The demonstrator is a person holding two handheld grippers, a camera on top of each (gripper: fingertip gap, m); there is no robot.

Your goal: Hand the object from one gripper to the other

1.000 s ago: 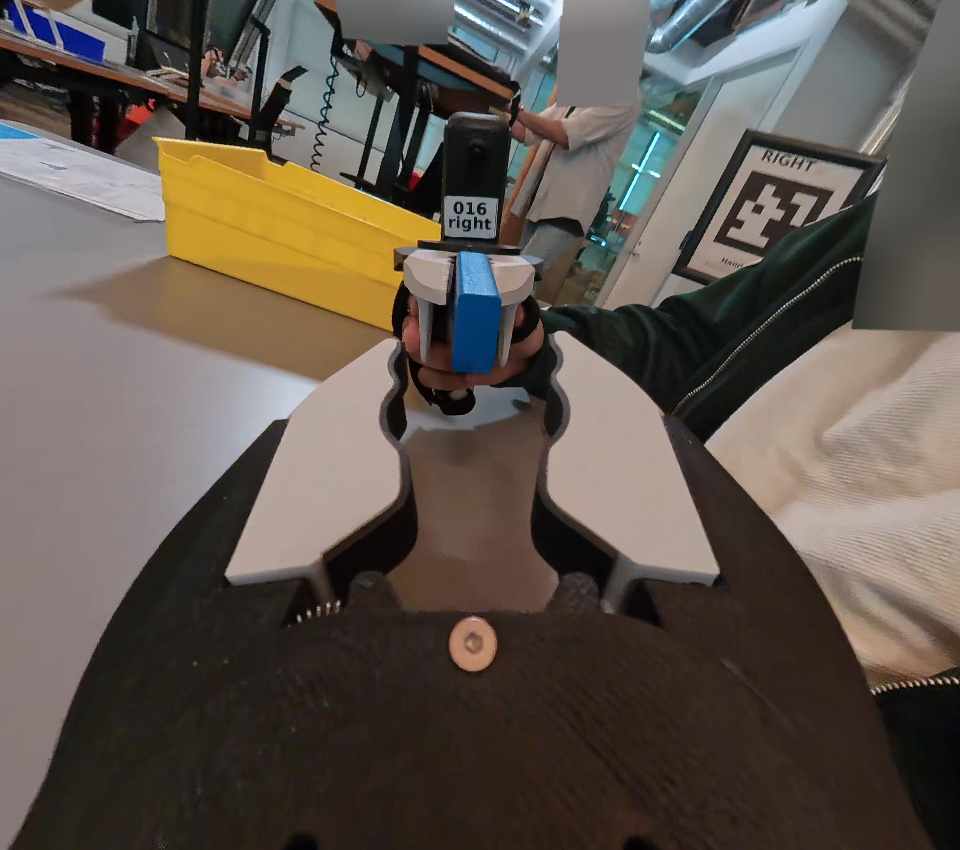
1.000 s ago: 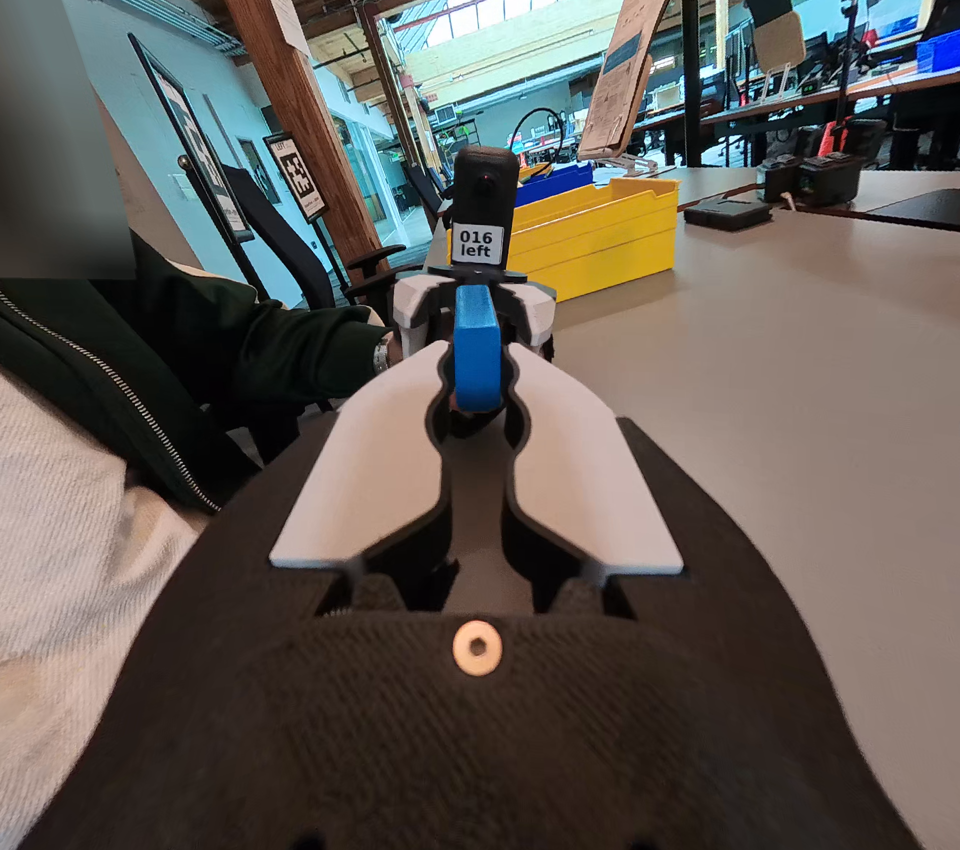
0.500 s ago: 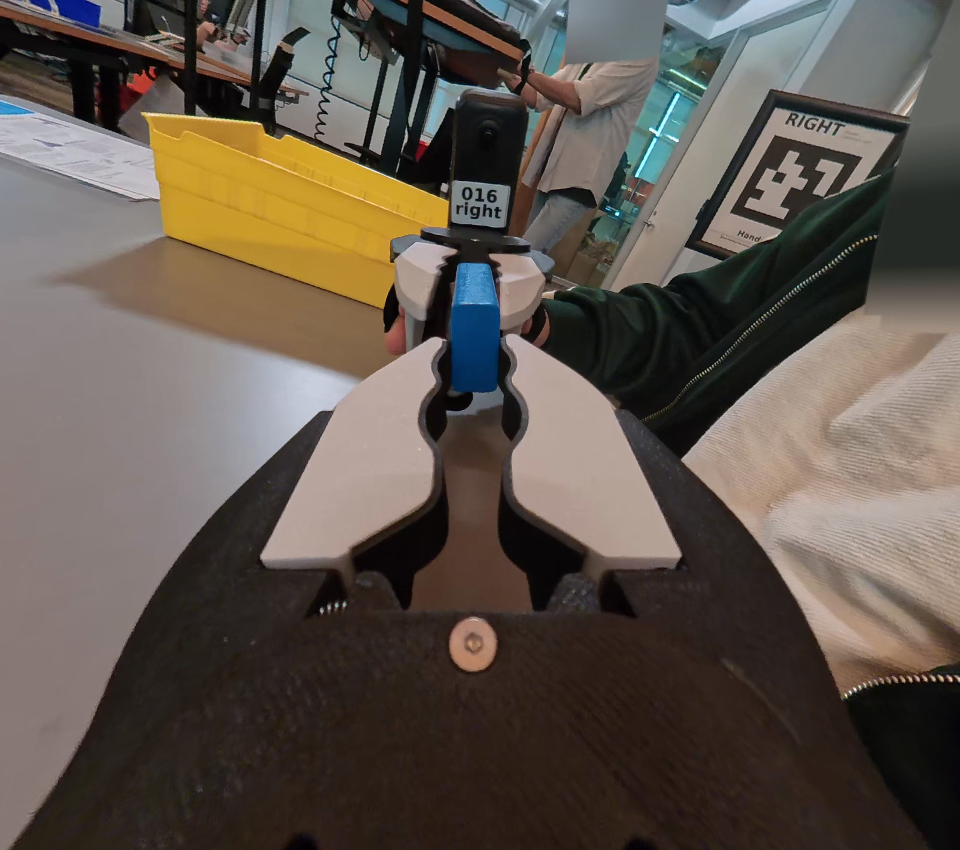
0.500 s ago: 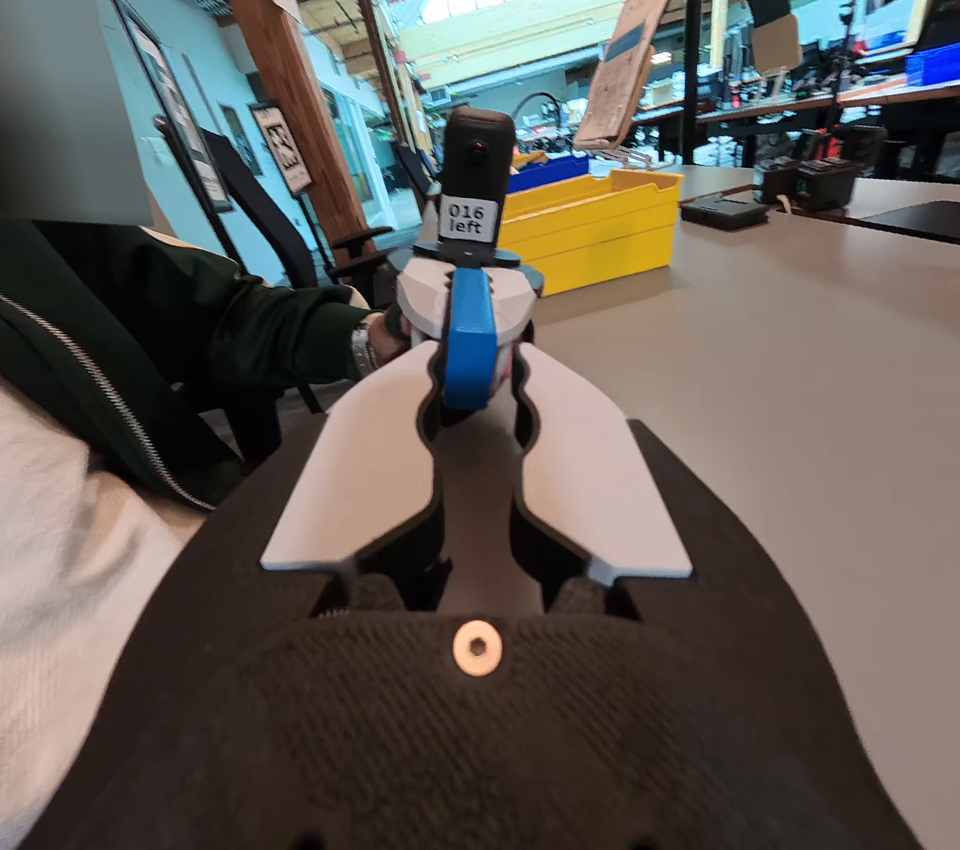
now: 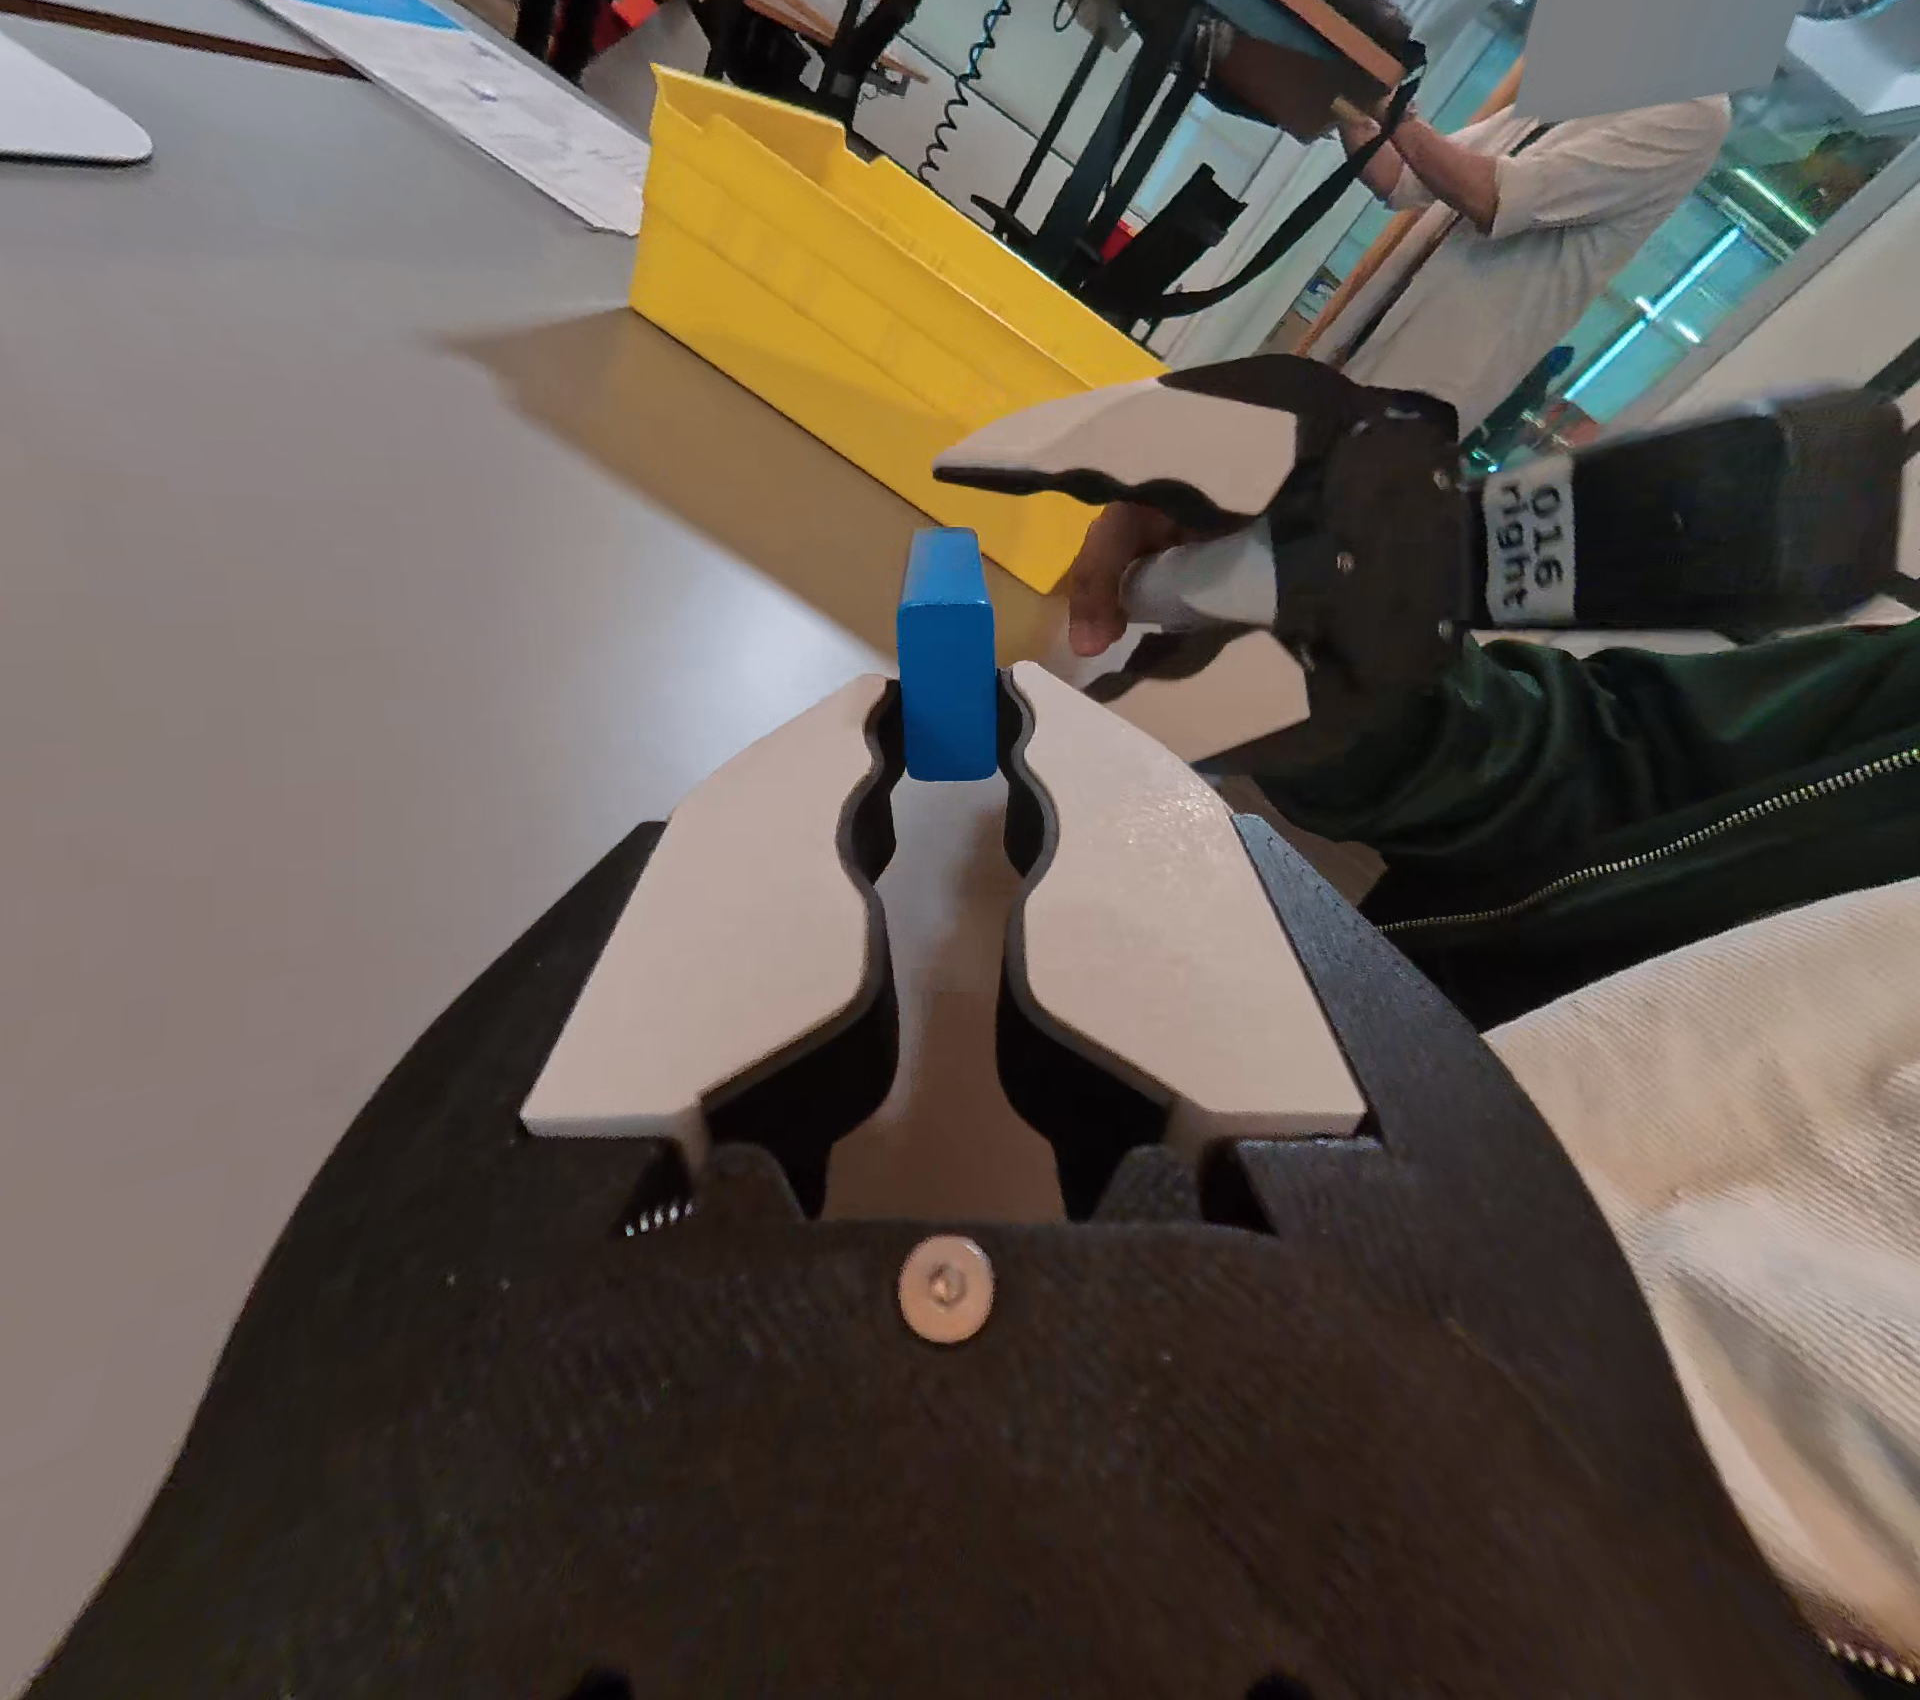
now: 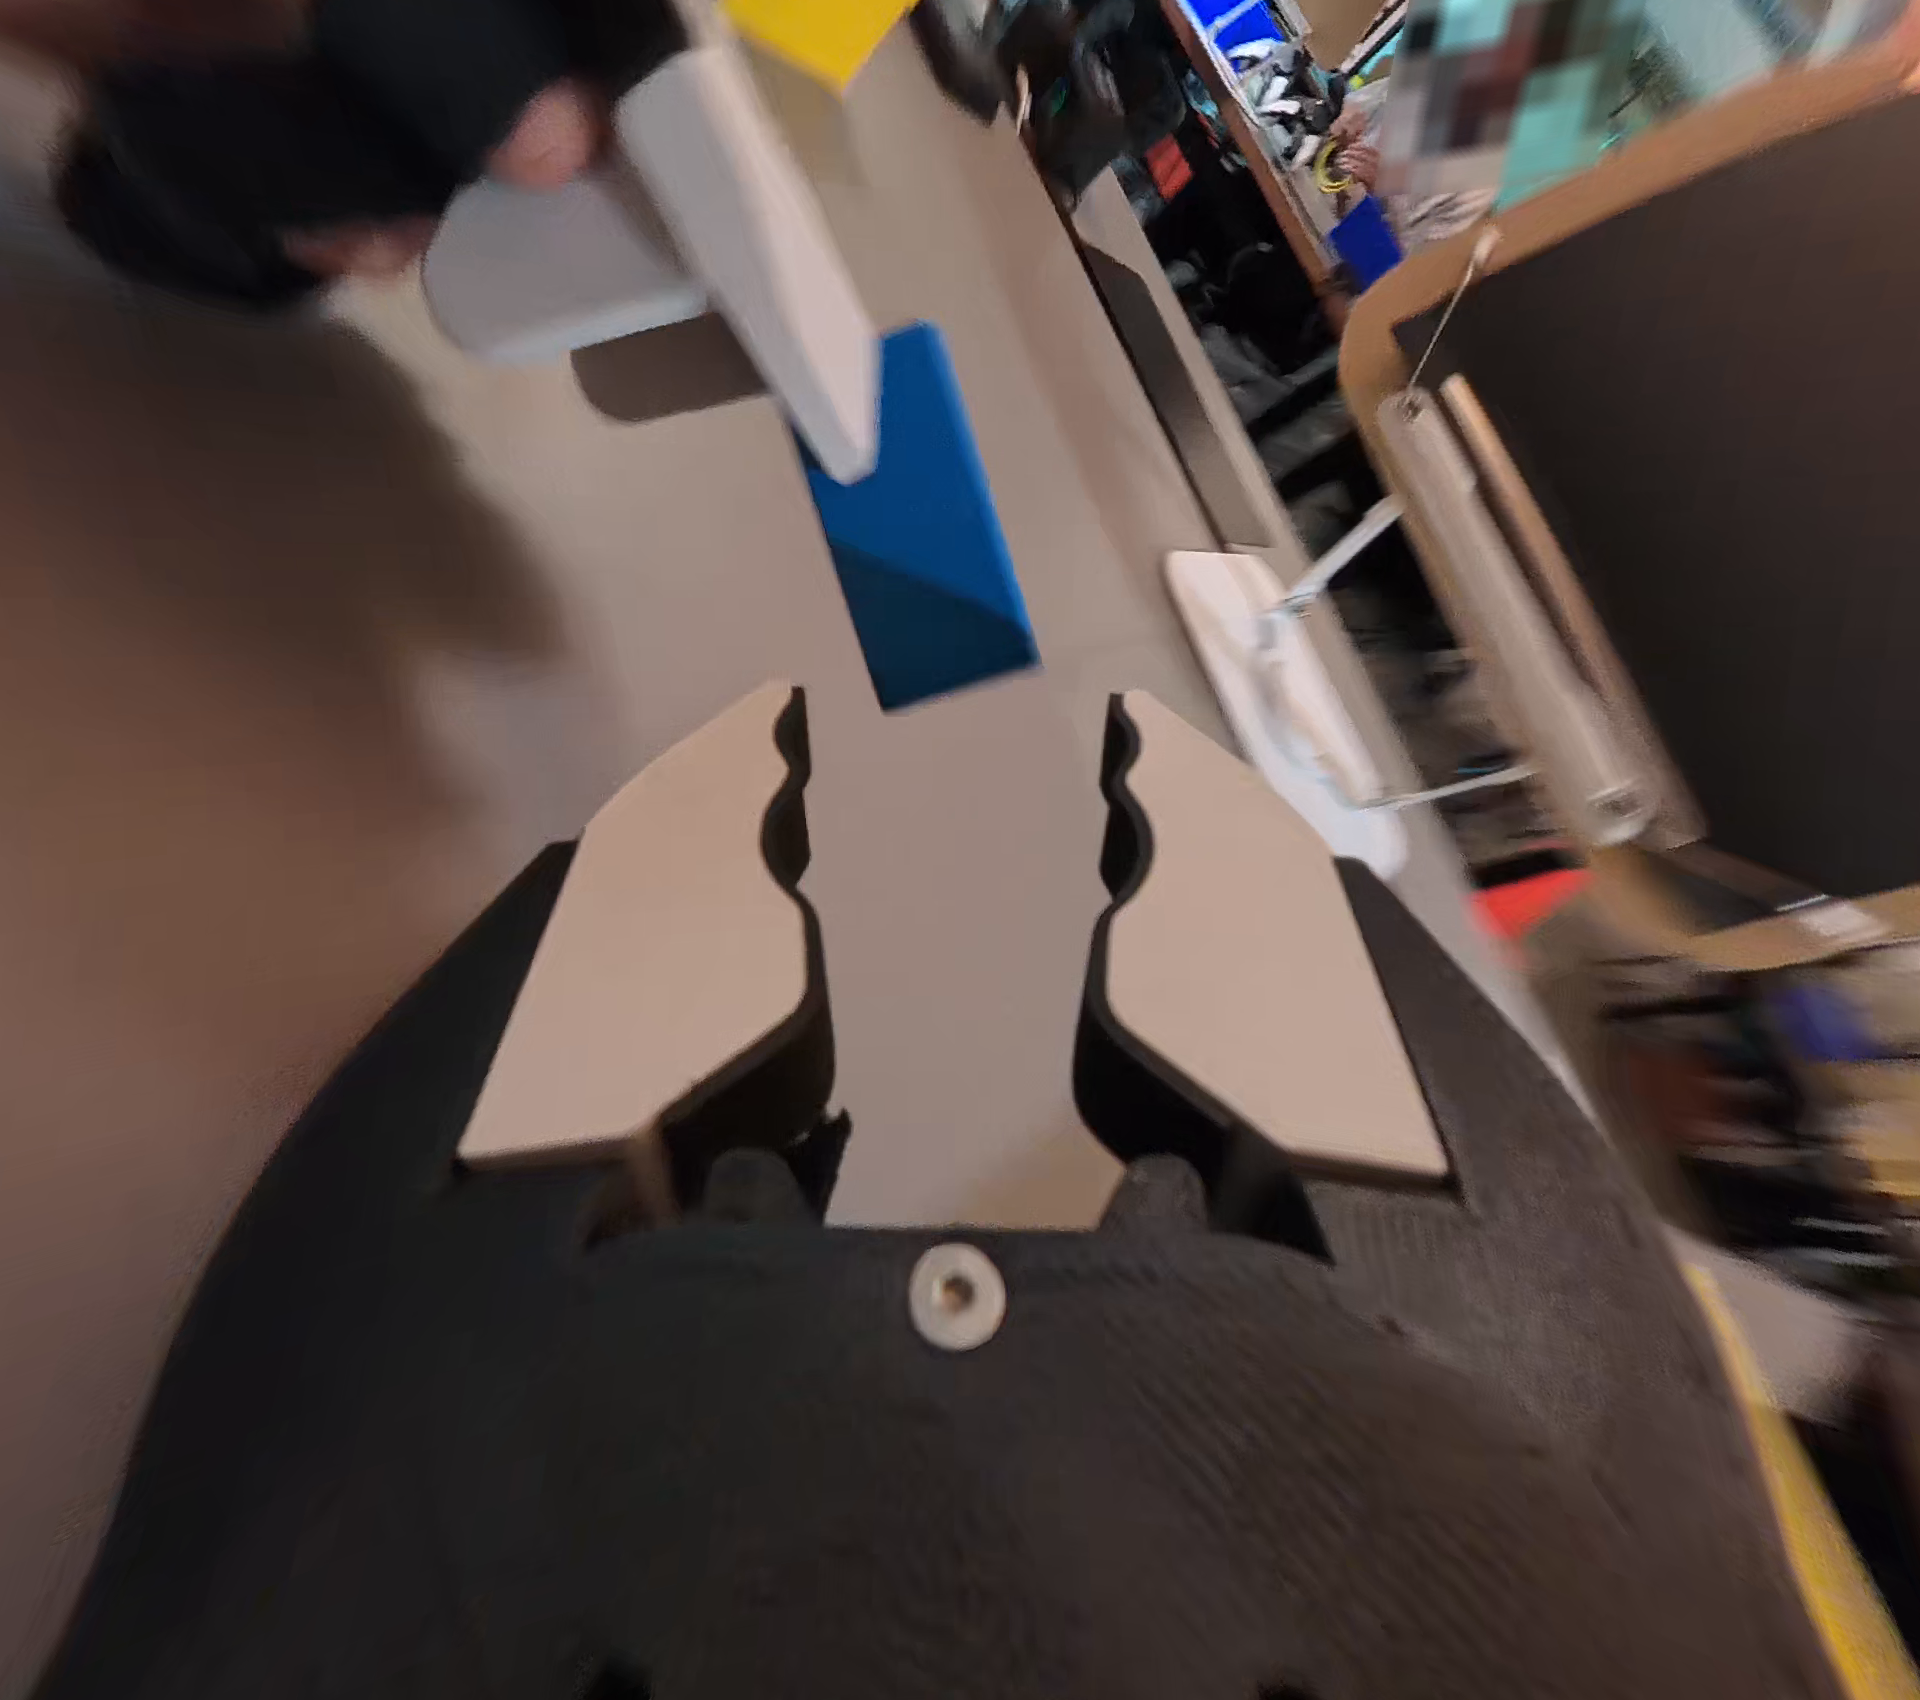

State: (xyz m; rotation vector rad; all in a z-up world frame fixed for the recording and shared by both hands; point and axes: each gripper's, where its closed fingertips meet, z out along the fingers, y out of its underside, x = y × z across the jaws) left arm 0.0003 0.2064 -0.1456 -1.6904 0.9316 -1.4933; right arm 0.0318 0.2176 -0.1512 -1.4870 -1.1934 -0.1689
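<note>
Your left gripper point(image 5: 948, 694) is clamped on the blue block point(image 5: 943, 663): its two pale fingers point(image 5: 769, 902) press the block's flat sides near their tips, and the block stands upright between them, most of it sticking out past the tips, above the grey table point(image 5: 312, 507). Your right gripper point(image 6: 951, 715) holds nothing; its jaws stand apart with bare table showing between them. In the right wrist view the block point(image 6: 914, 528) lies just beyond those open tips, clear of them, with one left finger point(image 6: 769, 300) laid across its far end; that view is blurred and tilted, so finer detail there is hard to read. In the left wrist view the right gripper point(image 5: 1132, 507) is to the right of the block and apart from it, turned on its side with its fingers pointing left, and your hand point(image 5: 1112, 580) is under it, in a dark green sleeve point(image 5: 1558, 777). A yellow bin point(image 5: 862, 310) sits on the table beyond the block. Left of the bin lies a sheet of paper point(image 5: 457, 71). Behind the bin, off the table, a person point(image 5: 1507, 248) in a light shirt stands at a raised desk.
</note>
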